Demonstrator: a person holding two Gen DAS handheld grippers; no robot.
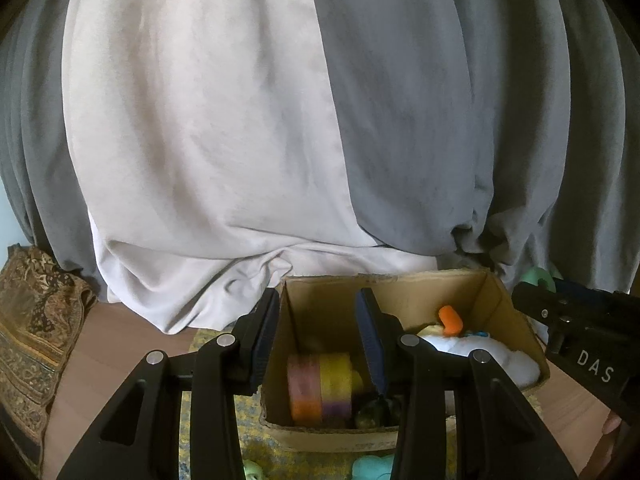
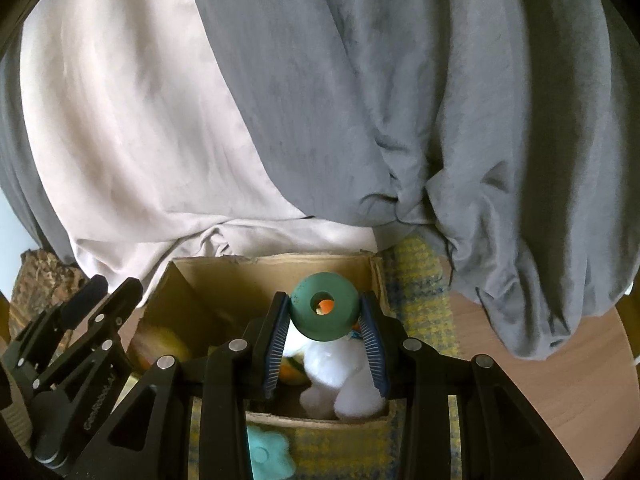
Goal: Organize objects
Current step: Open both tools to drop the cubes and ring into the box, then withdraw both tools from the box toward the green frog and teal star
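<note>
While the right gripper (image 2: 325, 334) pinches a dark green ring (image 2: 324, 311) above the cardboard box (image 2: 276, 265), the left gripper (image 1: 318, 334) hangs over the box's left part, jaws apart and holding nothing. Inside lie a white plush toy (image 2: 340, 384) and striped rings (image 1: 320, 388).

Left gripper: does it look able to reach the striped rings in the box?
Probably yes. The left gripper is empty above the open cardboard box, and the striped rings lie uncovered below its fingers.
</note>
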